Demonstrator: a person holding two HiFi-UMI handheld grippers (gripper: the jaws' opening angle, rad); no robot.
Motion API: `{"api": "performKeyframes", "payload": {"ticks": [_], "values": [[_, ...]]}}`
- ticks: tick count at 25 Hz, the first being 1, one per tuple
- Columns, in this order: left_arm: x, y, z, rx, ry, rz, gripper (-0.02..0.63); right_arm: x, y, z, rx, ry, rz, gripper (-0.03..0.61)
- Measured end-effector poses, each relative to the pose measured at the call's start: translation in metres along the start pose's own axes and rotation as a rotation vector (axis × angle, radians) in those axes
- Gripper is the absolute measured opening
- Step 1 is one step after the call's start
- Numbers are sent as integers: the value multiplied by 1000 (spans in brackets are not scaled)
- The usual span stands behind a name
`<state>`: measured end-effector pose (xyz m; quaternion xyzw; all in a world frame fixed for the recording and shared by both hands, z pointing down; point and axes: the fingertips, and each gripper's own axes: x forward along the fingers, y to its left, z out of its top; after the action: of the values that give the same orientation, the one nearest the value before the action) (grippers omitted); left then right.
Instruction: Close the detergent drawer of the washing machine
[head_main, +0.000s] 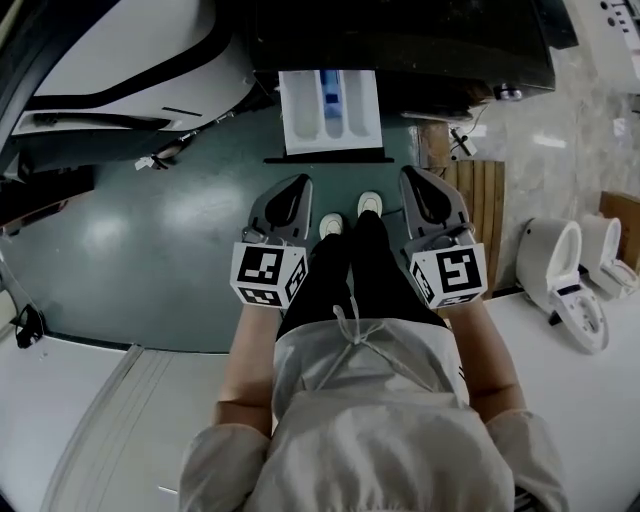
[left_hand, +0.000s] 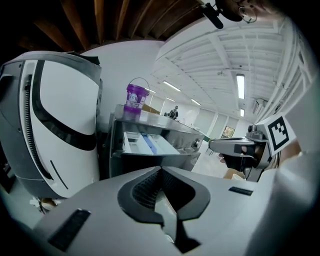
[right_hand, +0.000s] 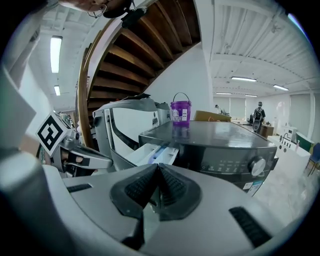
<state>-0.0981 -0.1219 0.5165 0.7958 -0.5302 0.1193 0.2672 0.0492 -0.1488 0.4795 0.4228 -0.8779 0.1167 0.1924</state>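
The dark washing machine stands ahead of me, and its white detergent drawer is pulled out, showing a blue insert. My left gripper hovers below the drawer's left corner with its jaws together and empty. My right gripper is held level with it on the right, also shut and empty. Both are a short way from the drawer and touch nothing. The left gripper view shows the drawer beyond the shut left gripper. In the right gripper view it lies ahead-left of the shut right gripper.
A purple bucket sits on the washer's top. A white appliance stands to the left, close by the drawer. White toilets and a wooden slat panel are at the right. My white shoes rest on the green floor.
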Motion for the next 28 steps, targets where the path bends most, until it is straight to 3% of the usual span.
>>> {"api": "performKeyframes", "payload": {"ticks": [16,28], "values": [[33,16,-11,-86,2,78,18,22,-7,-12,2,-23,-48,6],[53,30,9,-19,-40,71,18,25,-15,14,-33,-73,-52,6]]}}
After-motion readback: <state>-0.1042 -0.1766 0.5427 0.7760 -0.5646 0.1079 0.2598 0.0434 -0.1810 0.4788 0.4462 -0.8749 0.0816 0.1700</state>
